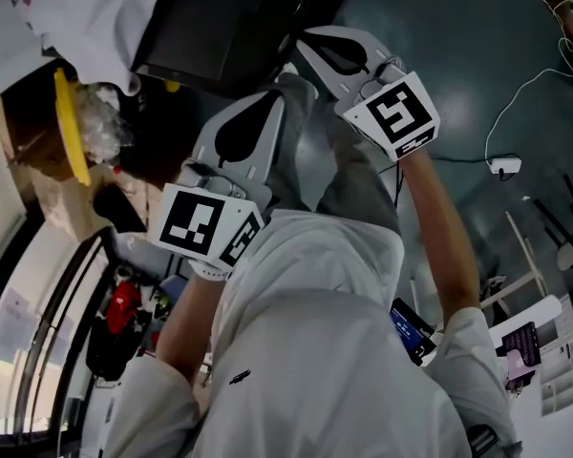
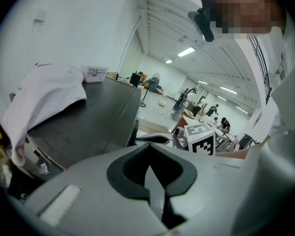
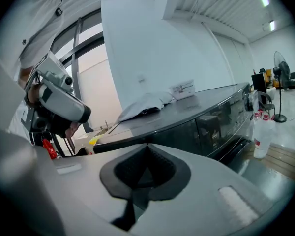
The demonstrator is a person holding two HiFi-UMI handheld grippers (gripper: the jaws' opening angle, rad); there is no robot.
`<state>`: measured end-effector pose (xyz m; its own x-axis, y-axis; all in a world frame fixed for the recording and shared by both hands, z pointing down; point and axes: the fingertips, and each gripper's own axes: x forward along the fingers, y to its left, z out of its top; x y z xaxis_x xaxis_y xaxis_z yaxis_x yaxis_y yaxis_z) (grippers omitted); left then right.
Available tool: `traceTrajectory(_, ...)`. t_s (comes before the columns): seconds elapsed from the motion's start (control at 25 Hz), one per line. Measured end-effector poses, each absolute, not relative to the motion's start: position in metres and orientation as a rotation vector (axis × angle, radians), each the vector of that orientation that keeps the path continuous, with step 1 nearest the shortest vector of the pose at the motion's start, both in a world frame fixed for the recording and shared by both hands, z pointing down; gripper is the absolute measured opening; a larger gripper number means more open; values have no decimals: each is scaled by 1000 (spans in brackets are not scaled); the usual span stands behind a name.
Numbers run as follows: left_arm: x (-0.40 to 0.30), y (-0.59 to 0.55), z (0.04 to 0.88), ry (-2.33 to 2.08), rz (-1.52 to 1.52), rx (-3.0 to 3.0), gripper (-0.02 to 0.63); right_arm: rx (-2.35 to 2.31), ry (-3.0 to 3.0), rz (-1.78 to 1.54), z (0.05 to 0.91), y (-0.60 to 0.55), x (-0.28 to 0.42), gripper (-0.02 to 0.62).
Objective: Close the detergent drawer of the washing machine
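We hold both tools near our chest, apart from the machine. The left hand-held gripper (image 2: pixel 148 155) and right hand-held gripper (image 3: pixel 147 149) each have jaws pressed together on nothing. Beyond stands the dark washing machine (image 3: pixel 206 124), a white cloth (image 3: pixel 143 104) on top. We cannot make out its detergent drawer, so we judge the closing not yet begun.

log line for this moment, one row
left tongs: shut, empty | right tongs: shut, empty | washing machine: not touched | white cloth: on machine top
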<state>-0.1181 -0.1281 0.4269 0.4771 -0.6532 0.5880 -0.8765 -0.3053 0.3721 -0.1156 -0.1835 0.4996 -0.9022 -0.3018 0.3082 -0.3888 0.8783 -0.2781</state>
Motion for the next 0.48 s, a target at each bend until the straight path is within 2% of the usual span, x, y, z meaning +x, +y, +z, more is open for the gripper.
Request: traceTrajectory(0.48,-113,-114,385,-1346,350,2114,17,516,-2791,410,453,-135,-79,2)
